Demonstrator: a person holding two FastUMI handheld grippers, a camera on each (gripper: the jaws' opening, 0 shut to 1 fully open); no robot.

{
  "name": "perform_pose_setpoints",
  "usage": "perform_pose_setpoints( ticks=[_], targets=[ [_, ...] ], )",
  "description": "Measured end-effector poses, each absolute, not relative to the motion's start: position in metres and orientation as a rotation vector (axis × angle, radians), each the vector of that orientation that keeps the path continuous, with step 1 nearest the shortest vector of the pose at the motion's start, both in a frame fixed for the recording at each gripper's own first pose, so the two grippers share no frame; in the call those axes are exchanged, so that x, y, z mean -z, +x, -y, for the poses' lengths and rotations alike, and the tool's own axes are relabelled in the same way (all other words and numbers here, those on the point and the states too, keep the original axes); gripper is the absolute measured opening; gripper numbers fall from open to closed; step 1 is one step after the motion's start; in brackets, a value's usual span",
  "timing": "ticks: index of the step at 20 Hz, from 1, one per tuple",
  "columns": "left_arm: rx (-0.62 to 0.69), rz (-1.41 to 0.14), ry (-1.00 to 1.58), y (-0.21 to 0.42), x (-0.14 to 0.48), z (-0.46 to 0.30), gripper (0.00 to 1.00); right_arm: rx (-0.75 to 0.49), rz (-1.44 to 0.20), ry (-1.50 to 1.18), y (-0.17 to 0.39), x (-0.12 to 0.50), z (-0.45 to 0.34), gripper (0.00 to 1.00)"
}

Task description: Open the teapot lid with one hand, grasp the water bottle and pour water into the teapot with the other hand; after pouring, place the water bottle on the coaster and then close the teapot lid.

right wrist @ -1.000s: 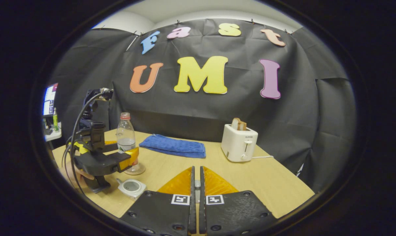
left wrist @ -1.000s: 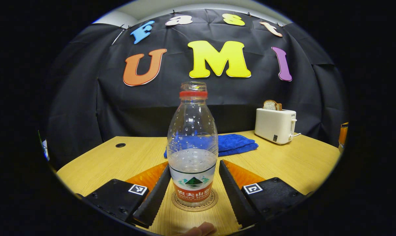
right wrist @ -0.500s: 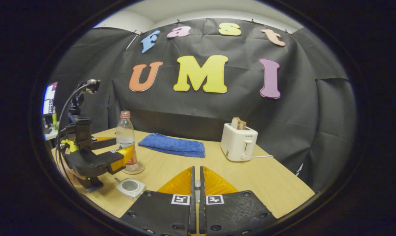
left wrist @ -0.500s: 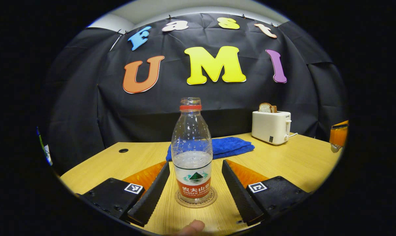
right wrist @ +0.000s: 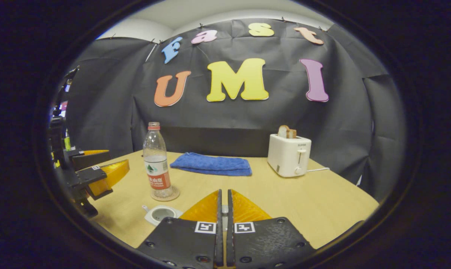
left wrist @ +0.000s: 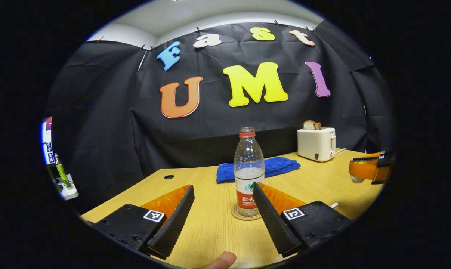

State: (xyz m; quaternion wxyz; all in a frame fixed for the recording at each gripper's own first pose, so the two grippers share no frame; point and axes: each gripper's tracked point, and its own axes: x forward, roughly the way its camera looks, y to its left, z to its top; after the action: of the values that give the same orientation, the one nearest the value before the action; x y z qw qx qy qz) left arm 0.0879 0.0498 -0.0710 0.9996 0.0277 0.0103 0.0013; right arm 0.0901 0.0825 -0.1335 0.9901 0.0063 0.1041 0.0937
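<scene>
The clear water bottle [left wrist: 249,168], capless and partly full, stands upright on the round coaster [left wrist: 244,216]. My left gripper [left wrist: 221,220] is open and drawn back from it, with nothing between its fingers; its right finger overlaps the bottle's base. In the right gripper view the bottle [right wrist: 156,164] stands left of centre, and the left gripper [right wrist: 117,158] hangs further left. The white teapot [right wrist: 161,214] sits open near my right gripper [right wrist: 222,192]. That gripper is shut on the teapot lid, which shows pale under the right gripper [left wrist: 369,168] in the left gripper view.
A folded blue towel [right wrist: 212,164] lies behind the bottle. A white toaster [right wrist: 289,155] with bread in it stands at the back right. The wooden table [right wrist: 285,198] has a cable hole [left wrist: 169,176] at its far left. A thumb [left wrist: 221,259] shows at the bottom.
My left gripper has pulled back and to the left, away from the bottle, which stays on the coaster. The right gripper stays shut and has shifted slightly.
</scene>
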Motion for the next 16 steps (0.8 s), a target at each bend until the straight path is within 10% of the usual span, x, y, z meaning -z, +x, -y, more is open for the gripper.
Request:
perform_pose_setpoints(
  ticks=[16],
  targets=[
    [-0.024, -0.054, -0.023, 0.038, 0.059, -0.110, 0.99, -0.355, -0.215, 0.030, 0.085, 0.148, -0.173, 0.03]
  ],
)
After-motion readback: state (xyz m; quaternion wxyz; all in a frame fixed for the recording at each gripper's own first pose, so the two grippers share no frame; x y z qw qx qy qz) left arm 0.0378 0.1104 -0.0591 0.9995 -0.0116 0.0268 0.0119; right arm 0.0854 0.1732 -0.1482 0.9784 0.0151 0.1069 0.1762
